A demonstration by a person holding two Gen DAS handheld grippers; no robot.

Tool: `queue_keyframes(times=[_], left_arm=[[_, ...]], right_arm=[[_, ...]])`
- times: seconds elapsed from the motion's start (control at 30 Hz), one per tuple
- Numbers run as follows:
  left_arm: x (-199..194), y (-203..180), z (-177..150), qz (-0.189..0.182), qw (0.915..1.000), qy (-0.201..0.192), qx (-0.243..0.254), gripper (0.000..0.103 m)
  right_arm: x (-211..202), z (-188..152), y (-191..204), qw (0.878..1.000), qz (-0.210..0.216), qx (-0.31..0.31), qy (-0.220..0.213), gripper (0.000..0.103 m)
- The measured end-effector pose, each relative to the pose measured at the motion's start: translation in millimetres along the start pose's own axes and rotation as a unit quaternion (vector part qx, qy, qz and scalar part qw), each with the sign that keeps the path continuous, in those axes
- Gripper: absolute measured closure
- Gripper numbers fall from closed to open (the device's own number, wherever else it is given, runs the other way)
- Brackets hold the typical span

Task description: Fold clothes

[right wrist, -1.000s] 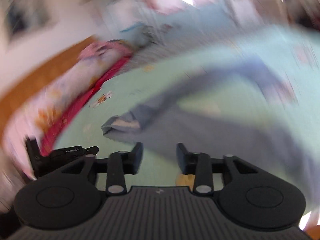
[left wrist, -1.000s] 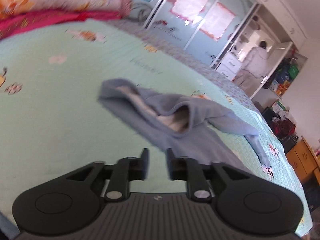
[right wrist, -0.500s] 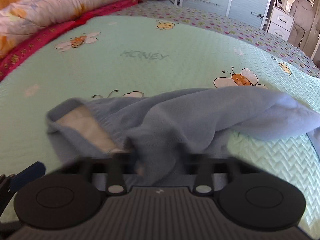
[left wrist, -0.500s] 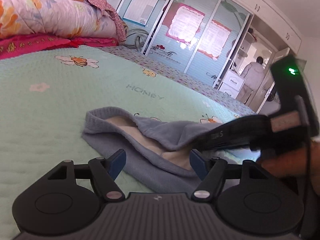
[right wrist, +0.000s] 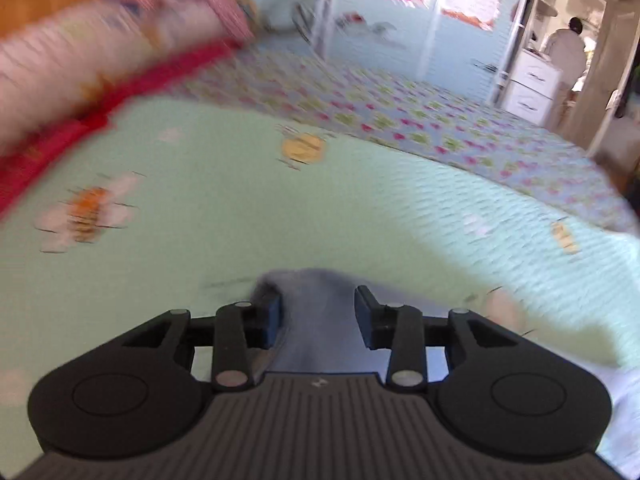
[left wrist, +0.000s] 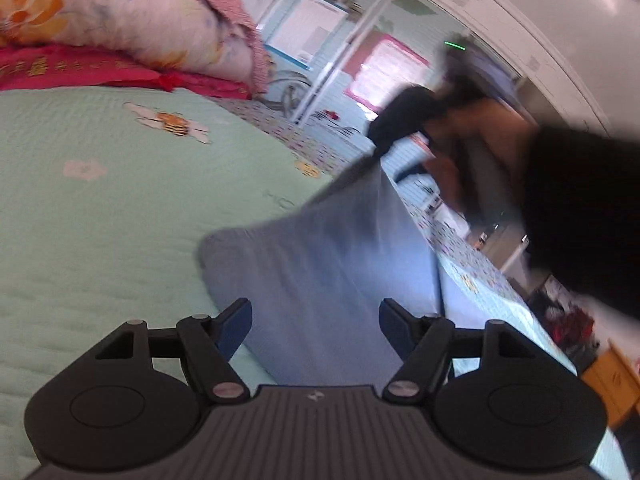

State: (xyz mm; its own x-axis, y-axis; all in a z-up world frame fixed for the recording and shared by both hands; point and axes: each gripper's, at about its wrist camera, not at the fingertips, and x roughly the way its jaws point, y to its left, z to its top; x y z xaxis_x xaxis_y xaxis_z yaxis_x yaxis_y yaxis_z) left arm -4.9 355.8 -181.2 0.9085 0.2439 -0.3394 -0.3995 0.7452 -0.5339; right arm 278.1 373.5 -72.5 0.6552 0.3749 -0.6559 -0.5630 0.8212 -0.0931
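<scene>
**Blue garment stretched over green bedspread**

Left gripper (left wrist: 316, 330) released, jaws wide above blue garment (left wrist: 320, 264). Right gripper (right wrist: 318, 316) opening, cloth between its jaws, pads apart from it. Garment drawn taut toward one o'clock across green bedspread (left wrist: 100, 200).

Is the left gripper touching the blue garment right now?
Apart. The left wrist view shows the left gripper open wide, daylight between each pad and the blue garment lying between them.
</scene>
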Motion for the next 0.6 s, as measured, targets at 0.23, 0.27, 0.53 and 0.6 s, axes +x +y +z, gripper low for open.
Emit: queue_keyframes(times=[0.23, 0.27, 0.53, 0.6], left_arm=[[-16.2, 21.2, 7.8, 0.029, 0.9985, -0.022, -0.041, 0.030], [-19.0, 23.3, 8.5, 0.035, 0.9981, -0.029, -0.042, 0.030], [-47.0, 60.0, 22.5, 0.120, 0.9815, -0.102, -0.109, 0.032], [-53.7, 65.2, 23.9, 0.134, 0.9777, -0.115, -0.114, 0.031]], right_arm=[[-41.5, -59.6, 0.9, 0.999, 0.014, 0.006, -0.051, 0.036], [-39.9, -59.2, 1.5, 0.999, 0.028, 0.018, -0.037, 0.036], [-49.5, -158.6, 106.5, 0.964, 0.112, -0.243, -0.002, 0.042], [-39.6, -170.6, 115.6, 0.962, 0.103, -0.254, 0.000, 0.046]])
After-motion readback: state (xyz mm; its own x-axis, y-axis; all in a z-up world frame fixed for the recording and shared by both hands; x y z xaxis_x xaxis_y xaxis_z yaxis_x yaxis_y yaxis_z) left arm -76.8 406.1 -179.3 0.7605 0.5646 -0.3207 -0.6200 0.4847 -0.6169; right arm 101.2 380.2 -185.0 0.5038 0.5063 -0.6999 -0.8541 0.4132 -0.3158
